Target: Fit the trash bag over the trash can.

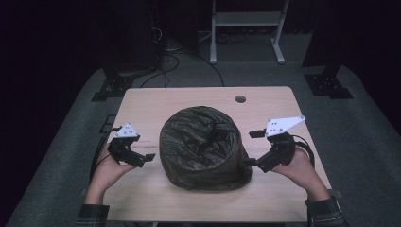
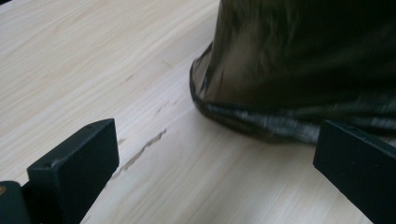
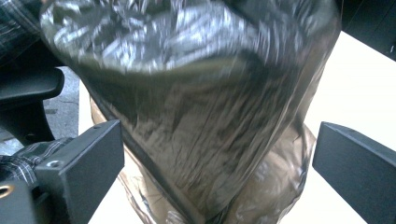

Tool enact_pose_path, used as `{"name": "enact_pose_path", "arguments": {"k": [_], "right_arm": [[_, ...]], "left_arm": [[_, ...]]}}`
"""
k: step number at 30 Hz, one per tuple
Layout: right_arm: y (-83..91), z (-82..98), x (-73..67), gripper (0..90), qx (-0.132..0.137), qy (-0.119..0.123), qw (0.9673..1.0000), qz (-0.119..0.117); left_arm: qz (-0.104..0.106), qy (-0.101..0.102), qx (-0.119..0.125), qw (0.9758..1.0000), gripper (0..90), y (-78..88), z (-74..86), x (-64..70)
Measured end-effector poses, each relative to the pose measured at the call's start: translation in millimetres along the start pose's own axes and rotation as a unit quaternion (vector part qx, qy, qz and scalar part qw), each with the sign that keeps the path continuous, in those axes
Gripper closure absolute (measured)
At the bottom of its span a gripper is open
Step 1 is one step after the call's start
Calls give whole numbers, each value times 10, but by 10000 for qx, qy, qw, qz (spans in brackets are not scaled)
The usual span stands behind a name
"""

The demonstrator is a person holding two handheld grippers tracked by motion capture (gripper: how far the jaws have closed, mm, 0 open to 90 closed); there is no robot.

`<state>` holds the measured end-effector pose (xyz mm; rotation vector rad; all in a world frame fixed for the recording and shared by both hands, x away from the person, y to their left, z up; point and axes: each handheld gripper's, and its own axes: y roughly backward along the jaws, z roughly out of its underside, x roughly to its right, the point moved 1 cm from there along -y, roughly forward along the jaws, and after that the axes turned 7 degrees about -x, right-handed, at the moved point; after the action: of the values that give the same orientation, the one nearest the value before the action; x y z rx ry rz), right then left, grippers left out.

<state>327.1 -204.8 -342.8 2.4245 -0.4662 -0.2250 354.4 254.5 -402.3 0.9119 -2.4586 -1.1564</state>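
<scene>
In the high view, the bagged bin (image 1: 204, 147) is standing in the middle of the table (image 1: 156, 101), between the left gripper (image 1: 144, 160) and the right gripper (image 1: 252, 147). In both gripper views, the jaws are standing open, gripping nothing.

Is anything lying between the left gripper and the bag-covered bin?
No. Between the left gripper and the bag-covered bin there is bare table, as the left gripper view shows.
</scene>
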Motion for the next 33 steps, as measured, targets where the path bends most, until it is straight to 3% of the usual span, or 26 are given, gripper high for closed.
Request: {"name": "enact_pose_path", "arguments": {"k": [8, 9, 12, 20, 21, 26, 28, 33], "right_arm": [[78, -229, 16, 15, 117, 114, 9999, 7], [91, -293, 26, 15, 111, 142, 9998, 18], [89, -398, 28, 15, 109, 193, 9998, 15], [3, -652, -5, 15, -32, 437, 9990, 21], [-30, -718, -8, 15, -34, 485, 9988, 11], [-189, -911, -19, 15, -215, 636, 9977, -100], [-279, -963, -20, 15, -327, 691, 9970, -120], [-496, -1026, -13, 15, -662, 731, 9949, -196]], "left_arm": [[257, -226, -156, 9993, 0, -111, 236, 174], [336, -370, -228, 9985, 0, -157, 293, 233], [402, -509, -361, 9972, 0, -219, 354, 299], [447, -623, -446, 9961, 0, -359, 524, 457], [434, -697, -526, 9952, 0, -404, 567, 484], [495, -701, -683, 9940, 0, -502, 633, 492], [542, -682, -531, 9948, 0, -516, 652, 497], [588, -719, -436, 9947, 0, -524, 663, 498]]}}
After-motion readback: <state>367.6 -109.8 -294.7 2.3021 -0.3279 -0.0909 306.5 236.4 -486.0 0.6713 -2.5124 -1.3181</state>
